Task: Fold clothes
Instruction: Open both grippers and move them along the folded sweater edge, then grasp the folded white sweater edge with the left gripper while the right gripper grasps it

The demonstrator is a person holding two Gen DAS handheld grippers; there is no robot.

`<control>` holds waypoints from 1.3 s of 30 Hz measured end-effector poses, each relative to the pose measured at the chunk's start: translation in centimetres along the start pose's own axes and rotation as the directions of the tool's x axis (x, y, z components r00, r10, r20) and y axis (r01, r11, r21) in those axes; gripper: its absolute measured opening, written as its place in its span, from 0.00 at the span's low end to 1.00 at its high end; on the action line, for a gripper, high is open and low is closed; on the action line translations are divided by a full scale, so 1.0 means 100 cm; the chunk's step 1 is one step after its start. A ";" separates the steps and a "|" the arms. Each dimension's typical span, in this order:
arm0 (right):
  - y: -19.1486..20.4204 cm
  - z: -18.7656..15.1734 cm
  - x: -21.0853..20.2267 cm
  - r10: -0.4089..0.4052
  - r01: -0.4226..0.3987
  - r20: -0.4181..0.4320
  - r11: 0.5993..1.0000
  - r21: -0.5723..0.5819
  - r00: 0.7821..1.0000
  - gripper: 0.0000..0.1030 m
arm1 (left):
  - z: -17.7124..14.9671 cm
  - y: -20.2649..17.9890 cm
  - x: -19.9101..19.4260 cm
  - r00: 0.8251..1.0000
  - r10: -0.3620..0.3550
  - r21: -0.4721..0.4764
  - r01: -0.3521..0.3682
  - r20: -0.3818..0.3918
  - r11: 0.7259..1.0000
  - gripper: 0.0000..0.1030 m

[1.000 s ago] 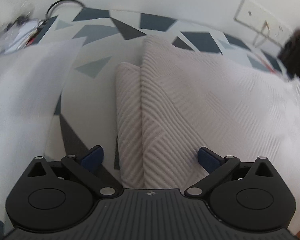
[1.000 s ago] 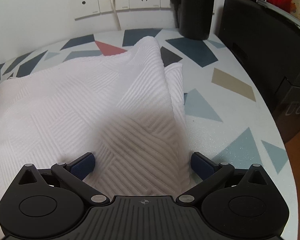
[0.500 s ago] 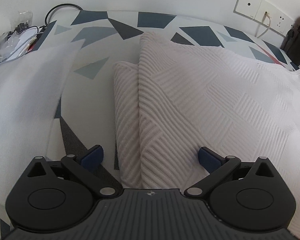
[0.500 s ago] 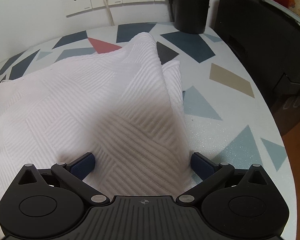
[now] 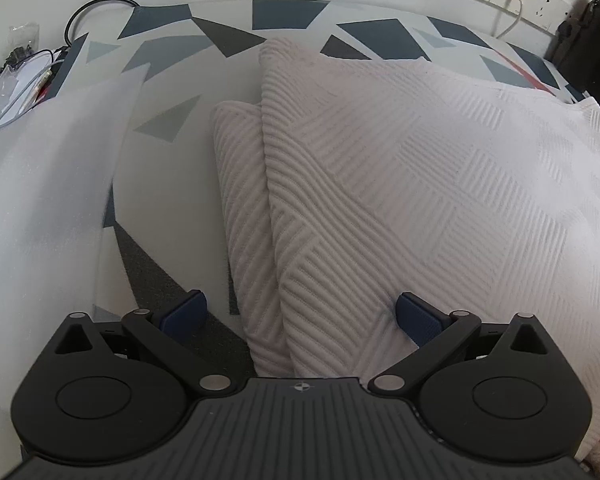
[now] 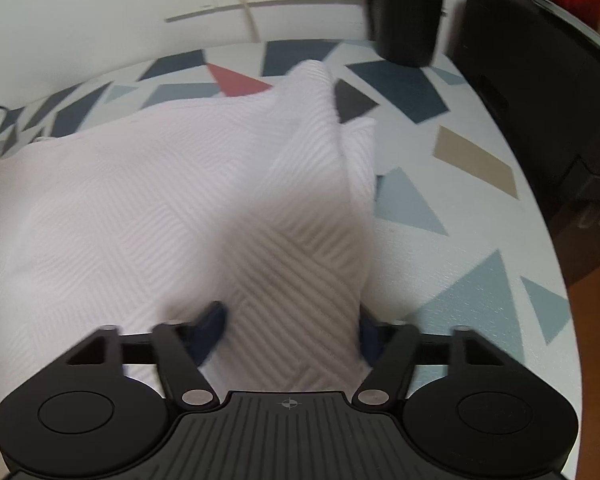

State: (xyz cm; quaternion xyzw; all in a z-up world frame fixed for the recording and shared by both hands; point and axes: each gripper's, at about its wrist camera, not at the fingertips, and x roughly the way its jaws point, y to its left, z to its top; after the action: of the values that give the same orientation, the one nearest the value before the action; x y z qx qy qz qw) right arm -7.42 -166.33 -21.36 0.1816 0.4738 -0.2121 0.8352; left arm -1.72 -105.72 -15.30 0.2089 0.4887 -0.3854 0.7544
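White ribbed cloth, already doubled over, lies spread on the patterned table, and you have a gripper at each near corner. Your left gripper sits where it was a second ago, jaws wide, one pad on bare table and the other on the cloth, straddling the folded edge without pinching it. The change is on your right: the right gripper has narrowed from wide to a partial close, and the blurred picture says it is moving. Its pads flank the corner layers, but I cannot tell whether they grip yet. That looks like the start of the next fold, so your left likely needs to close too.

Around you: a foam sheet beside the cloth on the left, cables beyond it, a black cylinder and a black box at the far right. Nothing lies on the cloth.
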 end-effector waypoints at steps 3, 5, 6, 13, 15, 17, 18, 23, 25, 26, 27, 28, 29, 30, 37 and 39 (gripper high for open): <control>-0.004 0.002 0.000 0.001 -0.001 -0.005 1.000 0.022 1.000 0.61 | 0.000 0.002 -0.001 1.000 -0.009 0.004 0.009 0.002 1.000 0.99; -0.007 0.001 0.001 0.008 -0.008 -0.001 1.000 0.023 1.000 0.67 | 0.000 0.002 -0.001 1.000 -0.009 0.001 0.009 0.002 1.000 0.99; -0.008 0.001 0.002 0.008 -0.008 0.003 1.000 0.022 1.000 0.70 | -0.001 0.001 -0.001 1.000 -0.006 -0.003 0.006 0.004 1.000 1.00; -0.018 -0.006 0.010 -0.037 0.036 0.041 0.999 0.023 0.998 0.99 | -0.004 0.002 -0.002 1.000 -0.009 -0.005 0.010 0.015 1.000 1.00; -0.017 -0.007 0.010 -0.035 0.034 0.047 0.999 0.011 0.998 0.98 | -0.003 0.002 -0.002 1.000 -0.010 -0.004 0.010 0.012 1.000 1.00; -0.015 -0.007 0.009 -0.027 0.027 0.052 1.000 -0.003 0.998 0.91 | -0.003 0.002 -0.002 1.000 -0.009 -0.003 0.009 0.010 1.000 1.00; -0.013 -0.007 0.007 -0.015 0.016 0.055 1.000 -0.013 0.998 0.84 | -0.003 0.001 -0.002 1.000 -0.007 -0.005 0.007 0.012 1.000 1.00; -0.005 -0.003 0.001 0.035 -0.033 0.049 0.998 -0.050 0.998 0.55 | -0.004 0.002 -0.002 1.000 -0.005 -0.009 0.005 0.016 1.000 1.00; -0.004 -0.003 0.000 0.050 -0.048 0.041 0.998 -0.051 0.998 0.46 | -0.003 0.004 -0.002 1.000 -0.017 -0.003 0.017 0.008 1.000 1.00; -0.003 -0.003 -0.001 0.058 -0.056 0.037 0.997 -0.050 0.998 0.45 | -0.003 0.005 -0.002 1.000 -0.023 0.002 0.023 0.009 1.000 1.00; -0.003 -0.002 -0.001 0.065 -0.064 0.032 0.997 -0.050 0.997 0.40 | -0.004 0.004 -0.003 1.000 -0.024 0.010 0.024 0.012 1.000 1.00; -0.002 -0.002 -0.001 0.073 -0.072 0.028 0.996 -0.050 0.997 0.35 | -0.006 0.003 -0.003 1.000 -0.025 0.018 0.025 0.015 1.000 0.99; 0.000 -0.002 -0.001 0.081 -0.080 0.024 0.996 -0.051 0.996 0.32 | -0.007 0.002 -0.004 0.999 -0.027 0.024 0.026 0.018 0.999 0.97; 0.002 -0.001 -0.001 0.087 -0.086 0.020 0.995 -0.051 0.996 0.26 | -0.007 0.001 -0.005 0.999 -0.028 0.026 0.028 0.021 0.999 0.95; 0.013 0.000 0.000 0.080 -0.079 0.004 0.996 -0.050 0.997 0.22 | -0.003 -0.026 -0.013 0.997 -0.071 0.126 0.069 0.011 0.990 0.47; 0.016 0.000 0.000 0.080 -0.080 -0.001 0.995 -0.050 0.997 0.22 | -0.004 -0.028 -0.012 0.997 -0.073 0.109 0.071 0.016 0.992 0.47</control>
State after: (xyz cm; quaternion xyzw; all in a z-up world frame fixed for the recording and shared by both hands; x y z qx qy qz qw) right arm -6.55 -165.00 -21.22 0.1793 0.4707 -0.1664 0.8477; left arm -4.40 -106.67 -14.22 0.2278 0.4670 -0.4402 0.7323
